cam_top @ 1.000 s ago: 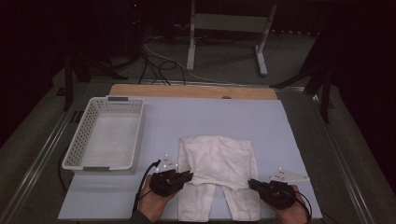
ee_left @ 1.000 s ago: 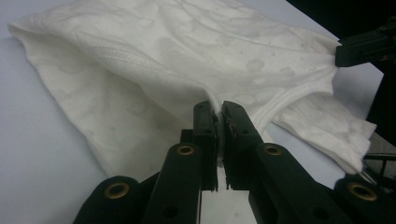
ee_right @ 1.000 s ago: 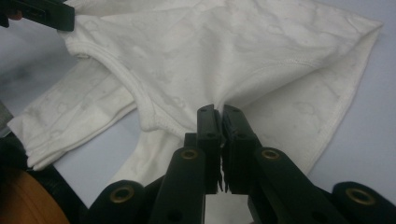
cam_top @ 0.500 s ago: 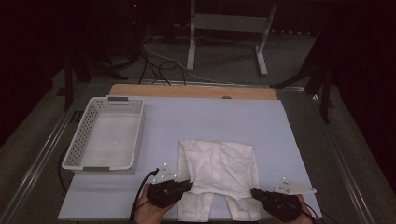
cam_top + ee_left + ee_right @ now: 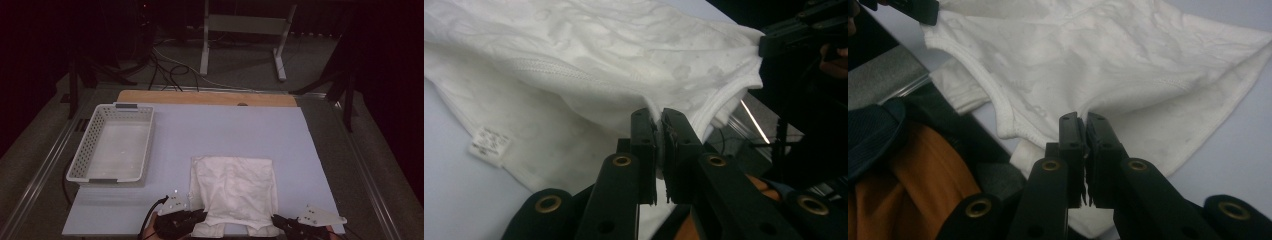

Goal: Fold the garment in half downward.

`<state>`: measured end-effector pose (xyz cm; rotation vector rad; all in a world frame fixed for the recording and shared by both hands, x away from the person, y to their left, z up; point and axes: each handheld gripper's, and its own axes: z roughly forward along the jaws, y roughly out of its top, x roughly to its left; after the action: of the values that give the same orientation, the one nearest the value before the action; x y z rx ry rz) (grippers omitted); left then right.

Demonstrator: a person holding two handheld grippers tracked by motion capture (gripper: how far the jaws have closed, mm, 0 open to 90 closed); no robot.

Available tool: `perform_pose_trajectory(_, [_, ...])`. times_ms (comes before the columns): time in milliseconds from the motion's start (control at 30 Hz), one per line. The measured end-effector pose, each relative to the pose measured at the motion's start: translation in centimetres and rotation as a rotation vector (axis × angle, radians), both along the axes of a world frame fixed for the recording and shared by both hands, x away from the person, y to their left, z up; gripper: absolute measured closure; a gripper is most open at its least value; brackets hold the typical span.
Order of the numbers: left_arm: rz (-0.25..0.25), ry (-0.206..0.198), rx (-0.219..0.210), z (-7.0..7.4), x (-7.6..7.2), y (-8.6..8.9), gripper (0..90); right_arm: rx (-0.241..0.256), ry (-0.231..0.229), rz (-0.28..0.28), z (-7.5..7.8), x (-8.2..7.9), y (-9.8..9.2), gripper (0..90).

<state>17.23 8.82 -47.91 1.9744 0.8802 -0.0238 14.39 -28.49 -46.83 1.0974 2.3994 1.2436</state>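
both grippers pinch the shirt (image 5: pixel 235 192) at the table's near edge. the left gripper (image 5: pixel 658 125) and the right gripper (image 5: pixel 1084 125) each clamp its fabric.

The high view is dim, its surroundings nearly black. Both gripper views are brighter, with soft, slightly blurred edges.

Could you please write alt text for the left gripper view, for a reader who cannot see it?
The left gripper has its two black fingers shut on the edge of a white garment that lies on a pale table. A small label hangs at the garment's hem, and the right gripper pinches its far corner.
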Motion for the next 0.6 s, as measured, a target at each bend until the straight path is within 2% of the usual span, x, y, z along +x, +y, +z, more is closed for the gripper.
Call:
perform_pose_trajectory(33, [-0.012,0.002,-0.001,-0.1,0.0,0.0,81.7,-0.002,0.004,0.006,-0.1,-0.1,0.0,85.5])
perform_pose_trajectory(67, [-0.008,-0.003,0.003,-0.1,0.0,0.0,73.4,0.0,0.009,0.007,-0.2,0.0,0.0,80.3])
perform_pose_trajectory(133, [0.031,-0.028,0.001,0.0,0.5,0.1,53.7,0.014,0.029,-0.025,-0.4,0.4,-0.1,57.3])
perform_pose_trajectory(233, [0.067,-0.074,-0.002,0.3,1.4,0.3,37.6,0.028,0.03,-0.072,-0.8,1.7,-0.5,40.9])
perform_pose_trajectory(367, [0.079,-0.102,-0.01,0.4,2.4,0.4,22.9,0.019,0.015,-0.107,-1.0,3.2,-0.8,32.3])
perform_pose_trajectory(433, [0.088,-0.097,-0.01,0.3,3.0,0.4,16.2,0.019,0.009,-0.119,-1.0,3.8,-0.9,30.1])
perform_pose_trajectory(533, [0.094,-0.1,-0.007,0.2,3.9,0.4,15.3,0.022,-0.009,-0.122,-0.8,4.6,-1.0,26.7])
perform_pose_trajectory(600, [0.093,-0.117,-0.008,0.3,4.3,0.4,14.2,0.027,-0.014,-0.122,-0.6,5.2,-1.0,25.4])
